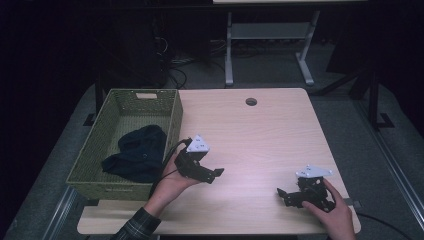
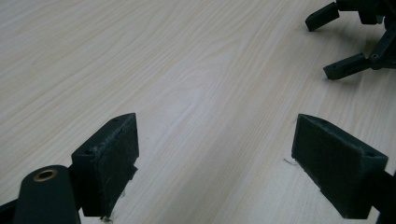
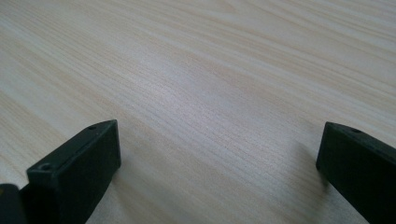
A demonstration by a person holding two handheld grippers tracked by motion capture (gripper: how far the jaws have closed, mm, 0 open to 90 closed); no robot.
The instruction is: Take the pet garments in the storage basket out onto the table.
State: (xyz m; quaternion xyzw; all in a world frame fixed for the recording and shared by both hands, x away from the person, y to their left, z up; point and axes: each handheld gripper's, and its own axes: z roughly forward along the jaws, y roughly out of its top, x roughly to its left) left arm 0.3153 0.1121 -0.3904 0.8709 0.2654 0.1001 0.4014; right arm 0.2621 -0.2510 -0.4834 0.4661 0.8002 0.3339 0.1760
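The left tongs (image 1: 216,173) sit in the person's left hand (image 1: 170,184) just beside the near right corner of a green woven basket (image 1: 174,116), their tips pointing toward the right tongs. In the left gripper view the jaws stand wide apart over bare wood, holding nothing — pale grain runs between them.

The right tongs (image 1: 281,194) rest low on the desk (image 1: 260,130), held by the right hand (image 1: 334,212) near the desk's near right corner. Their tips point back toward the left tongs, with an open stretch of desk between the two. In the right gripper view the jaws are spread wide and empty too. From the left gripper view, the right tongs (image 2: 327,42) show farther off at the upper right, their two black jaws parted.

Behind and to the outer side of the left tongs, the basket sits at the desk's left edge. Inside it lies a dark cloth (image 1: 137,152), bunched in a heap on the side of the basket nearest the left tongs — what kind of cloth it is I cannot tell.

A round cable hole (image 1: 251,101) is in the desk's far edge, well beyond both tongs.
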